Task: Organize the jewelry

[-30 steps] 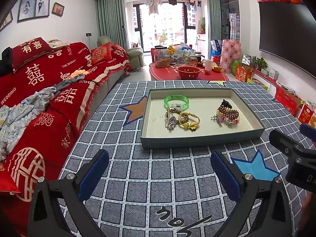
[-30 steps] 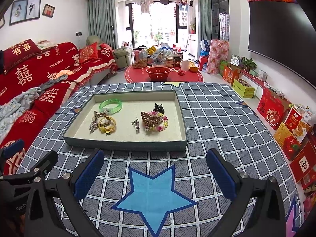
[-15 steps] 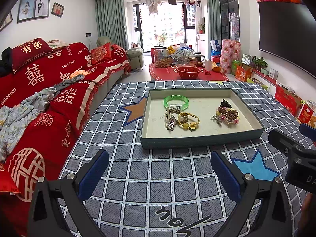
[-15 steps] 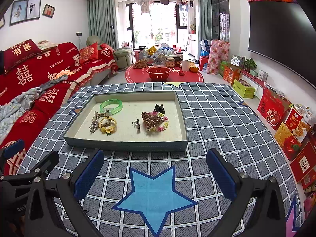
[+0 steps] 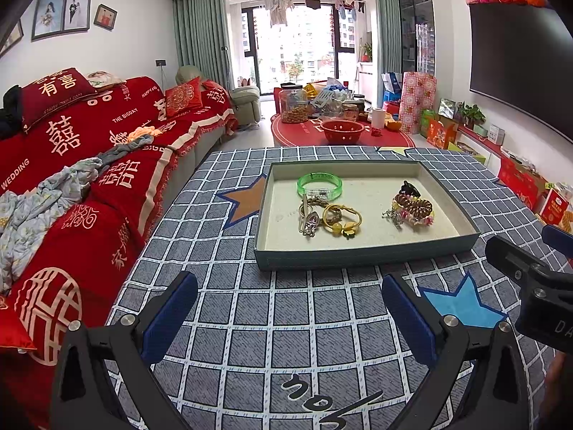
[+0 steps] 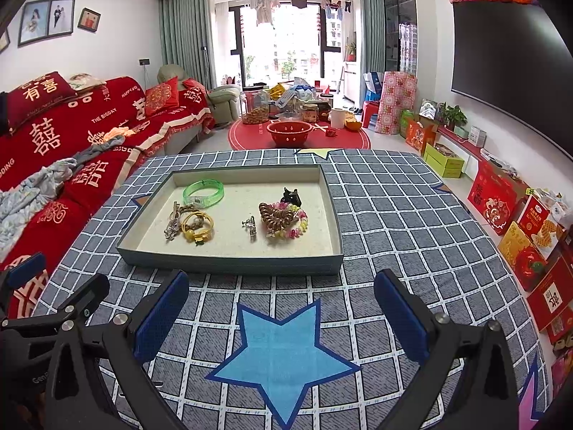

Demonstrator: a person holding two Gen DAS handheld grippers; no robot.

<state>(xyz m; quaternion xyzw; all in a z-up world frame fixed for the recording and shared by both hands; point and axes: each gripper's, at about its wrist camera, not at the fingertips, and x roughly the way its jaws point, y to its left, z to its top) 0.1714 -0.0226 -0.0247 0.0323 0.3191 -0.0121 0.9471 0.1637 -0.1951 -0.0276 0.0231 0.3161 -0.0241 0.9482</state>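
left wrist view: the left gripper hangs over the checked tablecloth, short of the tray, its blue pads spread wide with nothing between them. all the jewelry lies inside the tray, in two loose groups. toward the left are a green bangle, a silver clip just below it and a yellow bracelet touching the clip's side. toward the right are a heap of coiled and beaded bands, a black claw clip behind the heap and a small silver charm at its left edge. the right gripper's body shows at the frame's right edge, level with this one, so both seem held back to keep the whole tray in sight.

right wrist view: the right gripper is likewise released and empty, poised above a blue star printed on the cloth, facing the tray's near wall. the groups read the same here: green bangle, yellow bracelet, banded heap, charm standing a little apart from the heap.

the split into two clusters would suit pieces already sorted by kind, or a pile yet to be spread out; the pictures do not settle which.
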